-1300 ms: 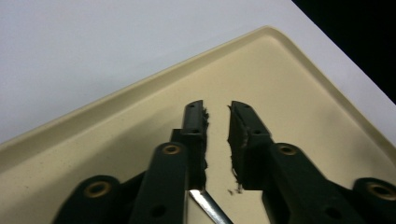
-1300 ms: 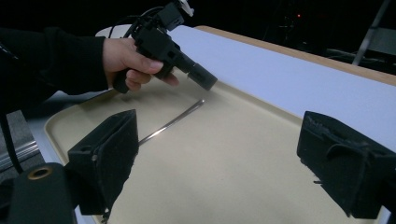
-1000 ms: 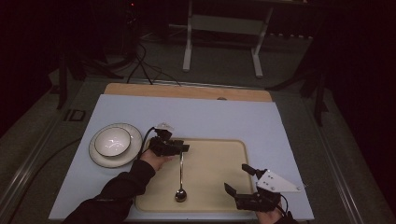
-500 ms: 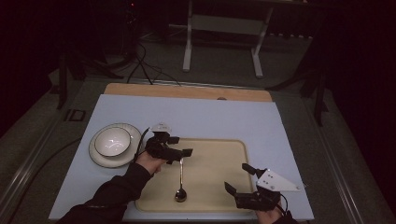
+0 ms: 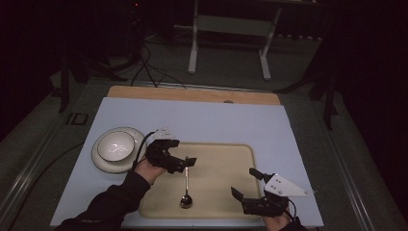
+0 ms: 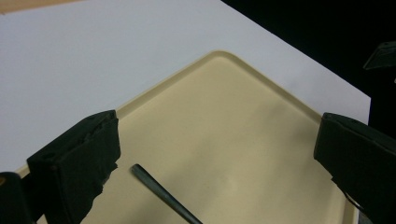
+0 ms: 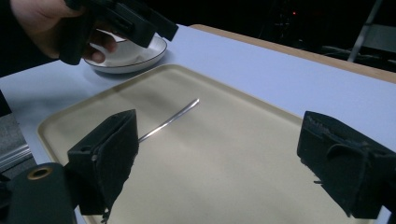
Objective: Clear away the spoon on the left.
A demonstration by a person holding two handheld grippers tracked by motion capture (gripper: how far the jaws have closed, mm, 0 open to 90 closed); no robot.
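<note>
A dark room surrounds the pale surface (image 5: 221, 120). The left tool (image 5: 185, 162) is held with jaws spread wide over the handle end of the spoon (image 5: 186, 185), which lies loose on the beige tray (image 5: 226, 159). The right tool (image 5: 248, 186) is likewise held agape, gripping nothing. If closed off-centre, the thin handle could be pushed aside or flipped.
</note>
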